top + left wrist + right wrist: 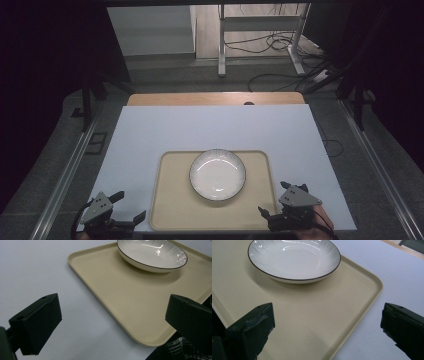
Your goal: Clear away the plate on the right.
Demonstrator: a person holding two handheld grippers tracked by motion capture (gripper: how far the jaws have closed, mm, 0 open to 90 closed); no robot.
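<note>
Down at the near edge of the table (150,130), the left gripper (129,206) and the right gripper (275,200) both stood wide apart and empty, flanking the near corners of the beige tray (170,205). Farther in, the white bowl (217,174) sat on the tray's far half.
</note>
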